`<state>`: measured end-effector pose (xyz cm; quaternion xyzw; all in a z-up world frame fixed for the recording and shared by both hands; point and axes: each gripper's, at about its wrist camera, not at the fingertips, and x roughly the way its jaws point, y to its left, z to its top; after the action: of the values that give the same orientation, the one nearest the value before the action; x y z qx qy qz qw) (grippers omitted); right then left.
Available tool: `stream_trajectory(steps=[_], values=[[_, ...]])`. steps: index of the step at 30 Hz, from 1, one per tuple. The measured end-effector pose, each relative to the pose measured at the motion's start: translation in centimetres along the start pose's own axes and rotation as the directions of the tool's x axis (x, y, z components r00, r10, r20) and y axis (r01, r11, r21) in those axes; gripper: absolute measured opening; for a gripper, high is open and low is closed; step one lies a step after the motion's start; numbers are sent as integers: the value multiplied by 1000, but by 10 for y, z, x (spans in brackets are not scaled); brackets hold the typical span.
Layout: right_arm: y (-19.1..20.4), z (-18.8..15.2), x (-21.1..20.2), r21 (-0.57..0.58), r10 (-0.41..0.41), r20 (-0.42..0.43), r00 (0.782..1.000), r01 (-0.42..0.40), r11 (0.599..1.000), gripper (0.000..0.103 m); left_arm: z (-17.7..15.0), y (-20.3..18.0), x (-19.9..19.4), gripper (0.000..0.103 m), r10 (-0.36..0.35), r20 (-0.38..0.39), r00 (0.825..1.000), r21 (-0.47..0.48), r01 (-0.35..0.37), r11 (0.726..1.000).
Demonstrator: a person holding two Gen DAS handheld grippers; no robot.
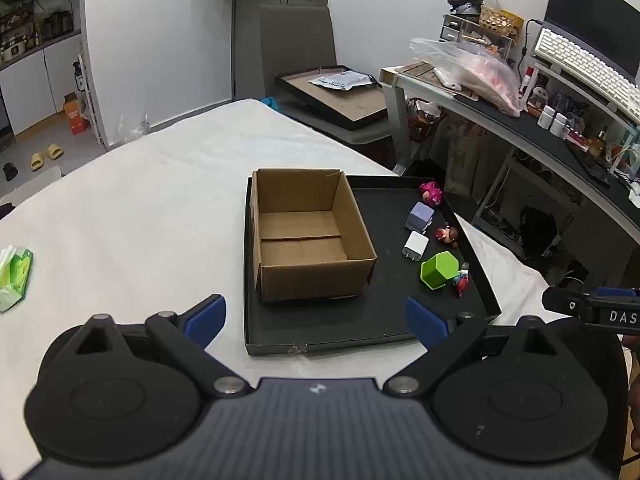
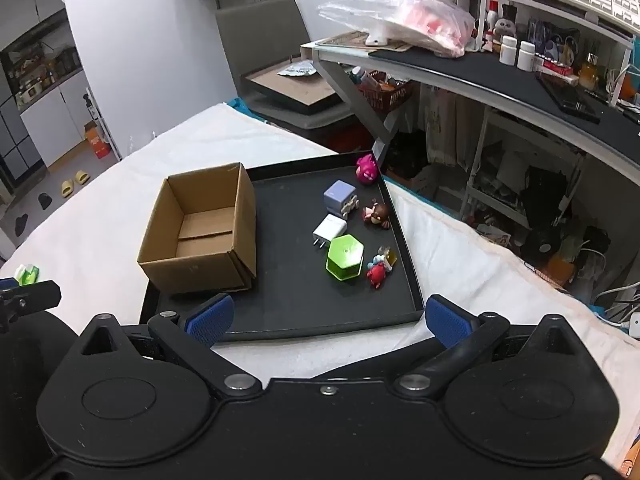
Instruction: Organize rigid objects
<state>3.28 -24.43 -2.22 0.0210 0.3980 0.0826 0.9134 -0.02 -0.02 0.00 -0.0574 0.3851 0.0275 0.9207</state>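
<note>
An empty cardboard box (image 1: 304,236) (image 2: 200,232) stands on the left of a black tray (image 1: 384,312) (image 2: 288,308). On the tray's right lie a green hexagonal block (image 1: 438,270) (image 2: 345,257), a white charger (image 1: 415,246) (image 2: 329,230), a lilac cube (image 1: 420,216) (image 2: 339,197), a pink figure (image 1: 431,193) (image 2: 367,168), a brown-haired figure (image 1: 448,235) (image 2: 376,214) and a small red figure (image 1: 461,278) (image 2: 378,270). My left gripper (image 1: 316,316) hovers open before the tray's near edge. My right gripper (image 2: 328,316) is open too, holding nothing.
The tray rests on a white cloth-covered table (image 1: 140,208). A green tissue pack (image 1: 14,276) lies at the far left. A cluttered desk (image 2: 500,80) with a keyboard stands to the right, a grey chair (image 1: 296,44) with a tray behind.
</note>
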Motion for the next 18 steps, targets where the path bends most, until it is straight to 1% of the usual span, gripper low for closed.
stream_trajectory(steps=[5,7,10,13,18], values=[[1,-4,-1,-1,8,9,1000,-8,1000,103,0,2,1,96,8,4,1000,-8,-8,1000],[1,-5,-1,-2,8,10,1000,-8,1000,103,5,-5,-7,96,11,11,1000,-11,-11,1000],[4,3,-15,-5,6,16,1000,-6,1000,103,6,-5,-16,96,-1,25,1000,-6,1,1000],[4,6,-14,-3,4,23,1000,-4,1000,103,5,0,-17,96,-15,27,1000,-23,16,1000],[2,5,-17,-8,15,37,999,-14,1000,103,6,0,-19,96,-26,38,999,-22,27,999]])
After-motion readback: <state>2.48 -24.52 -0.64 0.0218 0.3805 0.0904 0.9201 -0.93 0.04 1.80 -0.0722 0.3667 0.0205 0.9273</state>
